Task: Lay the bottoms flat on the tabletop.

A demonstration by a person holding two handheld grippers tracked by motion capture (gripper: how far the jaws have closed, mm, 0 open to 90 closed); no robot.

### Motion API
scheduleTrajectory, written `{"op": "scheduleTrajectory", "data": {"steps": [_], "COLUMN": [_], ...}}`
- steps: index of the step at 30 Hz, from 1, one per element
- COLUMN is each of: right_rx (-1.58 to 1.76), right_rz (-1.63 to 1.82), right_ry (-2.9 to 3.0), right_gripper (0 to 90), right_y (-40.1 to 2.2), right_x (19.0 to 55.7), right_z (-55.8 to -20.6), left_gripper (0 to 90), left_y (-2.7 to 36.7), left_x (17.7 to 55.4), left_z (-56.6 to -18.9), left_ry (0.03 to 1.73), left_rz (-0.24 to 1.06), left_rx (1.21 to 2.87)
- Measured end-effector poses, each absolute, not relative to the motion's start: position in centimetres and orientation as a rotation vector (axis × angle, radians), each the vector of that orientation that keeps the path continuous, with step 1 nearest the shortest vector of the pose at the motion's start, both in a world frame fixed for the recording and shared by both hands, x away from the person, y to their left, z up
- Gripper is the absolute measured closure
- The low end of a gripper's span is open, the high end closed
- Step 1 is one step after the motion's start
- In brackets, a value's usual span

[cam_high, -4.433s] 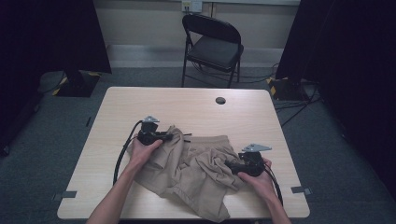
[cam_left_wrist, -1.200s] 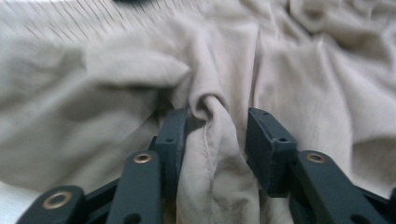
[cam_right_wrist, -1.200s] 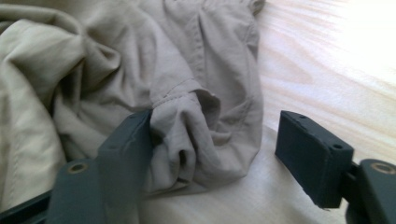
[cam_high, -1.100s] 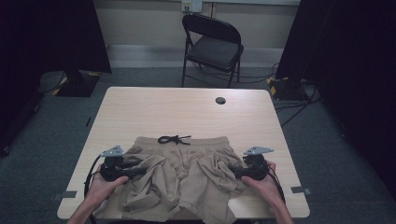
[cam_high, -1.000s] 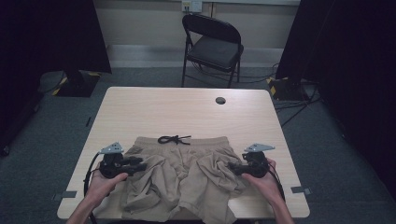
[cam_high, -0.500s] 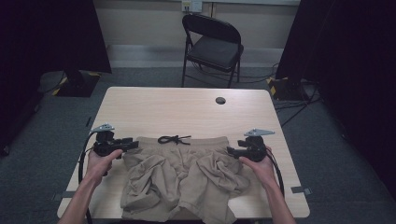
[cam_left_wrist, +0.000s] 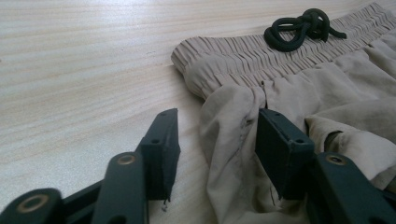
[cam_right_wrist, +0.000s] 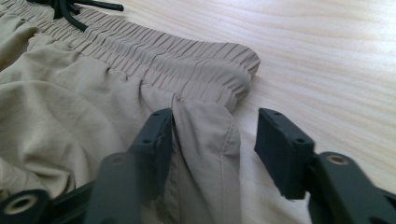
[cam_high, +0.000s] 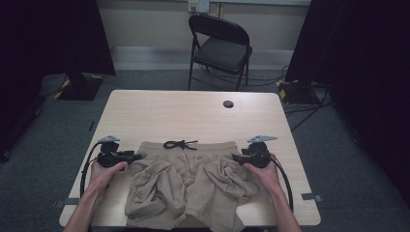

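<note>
Shorts are laid on the desk, waistband far from the person. Each side edge lies between half-spread tongs: left tongs have just been opening, right tongs closing, no cloth pinched yet. Smoothing seems underway; next, both edges should be pinched.

Shorts on the table at its near edge, drawstring on their far side, left gripper at the shorts' left side, right gripper at their right, chair beyond the table
</note>
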State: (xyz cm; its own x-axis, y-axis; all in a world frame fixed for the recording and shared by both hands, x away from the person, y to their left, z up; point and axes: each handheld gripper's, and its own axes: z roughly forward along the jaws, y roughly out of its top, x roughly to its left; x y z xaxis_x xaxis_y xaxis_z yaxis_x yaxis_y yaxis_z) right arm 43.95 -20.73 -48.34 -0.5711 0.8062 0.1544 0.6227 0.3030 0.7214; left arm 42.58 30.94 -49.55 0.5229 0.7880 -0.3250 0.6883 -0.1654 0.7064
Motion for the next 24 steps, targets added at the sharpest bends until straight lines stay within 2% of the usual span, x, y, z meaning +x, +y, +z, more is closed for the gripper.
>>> {"op": "scheduleTrajectory", "data": {"steps": [3, 7, 9, 11, 12, 13, 14, 15, 16, 17, 19, 24], "right_rx": [1.301, 1.295, 1.318, 1.333, 1.338, 1.338, 1.343, 1.343, 1.347, 1.347, 1.317, 1.315], "right_rz": [1.128, 1.106, 1.129, 1.150, 1.168, 1.168, 1.177, 1.177, 1.180, 1.180, 1.192, 1.246], "right_ry": [2.361, 2.370, 2.359, 2.352, 2.339, 2.339, 2.349, 2.349, 2.342, 2.342, 2.345, 2.319], "right_gripper": [57.4, 59.8, 63.8, 65.2, 70.1, 70.1, 75.7, 75.7, 80.1, 80.1, 86.2, 88.1], "right_y": [-20.2, -19.8, -19.9, -19.9, -20.0, -20.0, -20.1, -20.1, -20.1, -20.1, -19.9, -20.2], "right_x": [43.9, 43.8, 43.7, 43.7, 43.5, 43.5, 43.4, 43.4, 43.3, 43.3, 43.2, 42.9], "right_z": [-48.8, -49.0, -49.0, -49.1, -49.3, -49.3, -49.3, -49.3, -49.4, -49.4, -49.3, -48.8], "left_gripper": [56.3, 61.7, 71.6, 74.2, 80.7, 83.5, 86.0, 86.0, 88.8, 88.8, 89.2, 89.2], "left_y": [30.4, 30.1, 30.1, 30.0, 30.2, 30.2, 30.2, 30.2, 30.2, 30.2, 30.2, 30.3], "left_x": [42.5, 42.5, 42.6, 42.7, 42.9, 42.9, 43.0, 43.0, 43.0, 43.0, 43.1, 43.0], "left_z": [-49.6, -49.7, -49.9, -49.9, -50.1, -50.1, -50.2, -50.3, -50.3, -50.4, -50.5, -50.3], "left_ry": [1.177, 1.180, 1.183, 1.188, 1.187, 1.187, 1.188, 1.183, 1.173, 1.163, 1.173, 1.187], "left_rz": [0.108, 0.098, 0.090, 0.080, 0.073, 0.073, 0.060, 0.051, 0.046, 0.039, 0.025, 0.046], "left_rx": [1.919, 1.910, 1.904, 1.898, 1.896, 1.896, 1.886, 1.883, 1.888, 1.890, 1.874, 1.862]}}
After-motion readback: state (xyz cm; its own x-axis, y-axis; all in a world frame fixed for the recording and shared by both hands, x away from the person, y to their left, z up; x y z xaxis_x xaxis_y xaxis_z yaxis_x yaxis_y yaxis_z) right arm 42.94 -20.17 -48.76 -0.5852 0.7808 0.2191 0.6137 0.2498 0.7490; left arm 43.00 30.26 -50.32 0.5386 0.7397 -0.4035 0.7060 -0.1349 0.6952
